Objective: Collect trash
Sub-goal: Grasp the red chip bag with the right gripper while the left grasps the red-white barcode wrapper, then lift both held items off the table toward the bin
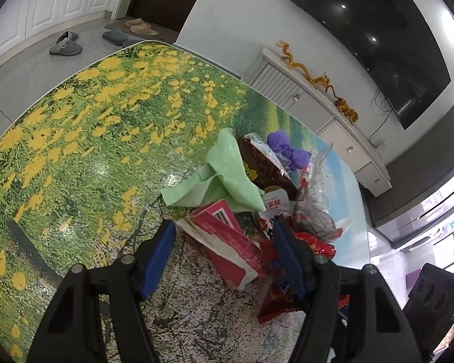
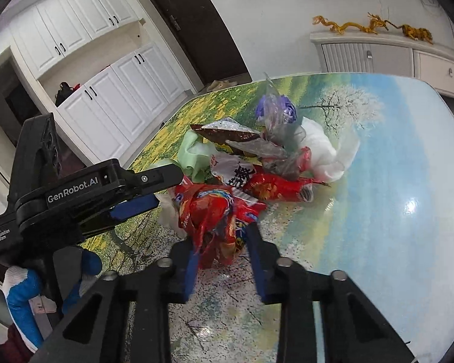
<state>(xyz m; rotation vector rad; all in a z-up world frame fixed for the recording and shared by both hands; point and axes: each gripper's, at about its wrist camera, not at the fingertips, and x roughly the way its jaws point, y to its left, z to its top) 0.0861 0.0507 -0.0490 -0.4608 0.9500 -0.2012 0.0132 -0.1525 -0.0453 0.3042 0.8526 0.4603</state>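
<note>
Left hand-held gripper (image 1: 222, 257): spread, its blue pads either side of a pink packet (image 1: 227, 239) at the near edge of the heap, not pressing on it as far as the view shows. Right hand-held gripper (image 2: 222, 257): jaws drawn in on a crumpled red snack bag (image 2: 215, 211), pads against its sides; the bag rests on the worktop (image 2: 393, 181). Trash, left to right in the right wrist view: green plastic bag (image 2: 193, 154), brown foil wrapper (image 2: 227, 136), white printed wrapper (image 2: 236, 172), purple wad (image 2: 275, 109) under clear film (image 2: 280, 139), red tube wrapper (image 2: 275, 189), white plastic bag (image 2: 320, 154). All of it lies bunched in one heap near the middle of the worktop, pieces touching and overlapping. No bin or sack for the trash shows in either view. Judgement: gathering into a pile looks largely done; lifting and disposal are all still to do, with only the first piece gripped.
</note>
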